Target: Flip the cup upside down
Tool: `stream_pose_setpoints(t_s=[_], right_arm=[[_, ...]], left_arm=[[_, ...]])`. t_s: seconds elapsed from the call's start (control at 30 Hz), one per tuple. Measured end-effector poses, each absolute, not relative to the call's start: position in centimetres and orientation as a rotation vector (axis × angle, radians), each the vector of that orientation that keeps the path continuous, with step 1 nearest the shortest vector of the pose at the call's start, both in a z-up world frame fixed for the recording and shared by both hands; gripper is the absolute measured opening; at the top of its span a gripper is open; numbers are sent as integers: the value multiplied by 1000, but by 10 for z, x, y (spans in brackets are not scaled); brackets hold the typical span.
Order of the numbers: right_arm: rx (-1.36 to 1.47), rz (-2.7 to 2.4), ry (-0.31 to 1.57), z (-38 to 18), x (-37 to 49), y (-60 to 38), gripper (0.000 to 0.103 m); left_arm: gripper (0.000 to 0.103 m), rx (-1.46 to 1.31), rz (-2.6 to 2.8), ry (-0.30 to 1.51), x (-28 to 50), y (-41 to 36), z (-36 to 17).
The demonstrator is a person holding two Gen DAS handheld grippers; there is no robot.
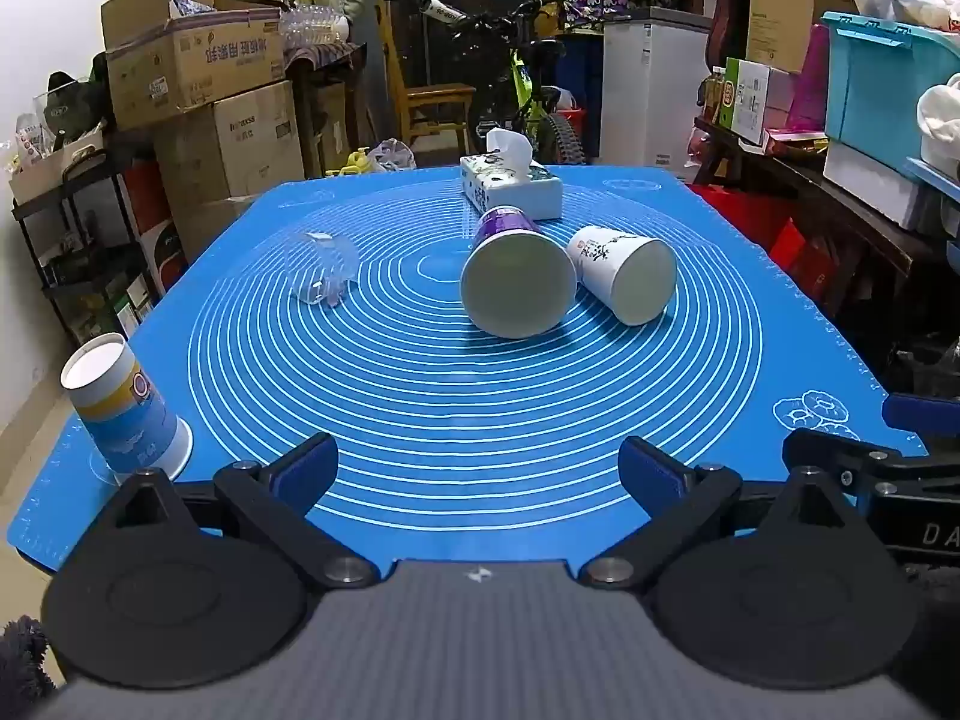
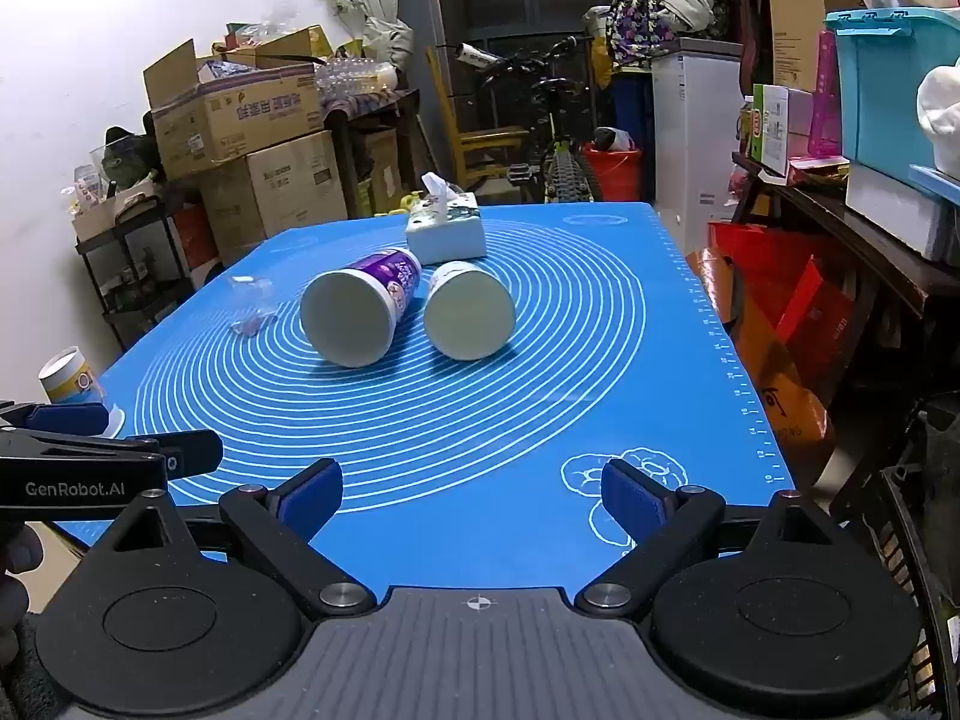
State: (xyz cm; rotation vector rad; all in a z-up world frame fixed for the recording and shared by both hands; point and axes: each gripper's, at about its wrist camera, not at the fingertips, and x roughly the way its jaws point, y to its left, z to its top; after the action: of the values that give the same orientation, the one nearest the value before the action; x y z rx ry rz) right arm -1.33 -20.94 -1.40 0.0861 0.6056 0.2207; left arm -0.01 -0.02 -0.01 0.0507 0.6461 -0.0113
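Left wrist shows four cups (image 1: 517, 276), one tissue box (image 1: 511, 187).

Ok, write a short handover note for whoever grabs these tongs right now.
Left tongs: open, empty, low over the near edge of the blue mat.
Right tongs: open, empty, beside them.
Yellow-and-blue cup: upside down at the near left corner, done.
Purple cup, white printed cup and clear plastic cup: on their sides mid-mat; purple and white lie close together, just in front of the tissue box.
Left: those three cups, not yet flipped.
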Motion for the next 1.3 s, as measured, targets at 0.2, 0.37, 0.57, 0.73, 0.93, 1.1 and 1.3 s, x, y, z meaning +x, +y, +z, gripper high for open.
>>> stream_pose_setpoints(t_s=[0.2, 0.37, 0.57, 0.73, 0.93, 1.1, 1.3], right_arm=[[93, 224, 609, -12, -14, -210, 94], [90, 224, 613, -14, -13, -210, 94], [90, 223, 615, -14, -13, -209, 94], [88, 222, 615, -14, -13, -209, 94], [86, 221, 616, -15, -14, -209, 94], [85, 222, 616, -14, -14, -209, 94], [85, 222, 616, -15, -14, -209, 94]], left_arm=[[99, 54, -7, 639, 0, 0, 0], [99, 60, -5, 636, 2, 2, -4], [99, 60, -7, 642, 0, 5, 1], [99, 73, -8, 636, 0, 4, 1], [99, 78, -10, 632, 1, 3, 2], [99, 80, -11, 630, 1, 1, 3], [99, 80, -11, 625, 0, 1, 4]])
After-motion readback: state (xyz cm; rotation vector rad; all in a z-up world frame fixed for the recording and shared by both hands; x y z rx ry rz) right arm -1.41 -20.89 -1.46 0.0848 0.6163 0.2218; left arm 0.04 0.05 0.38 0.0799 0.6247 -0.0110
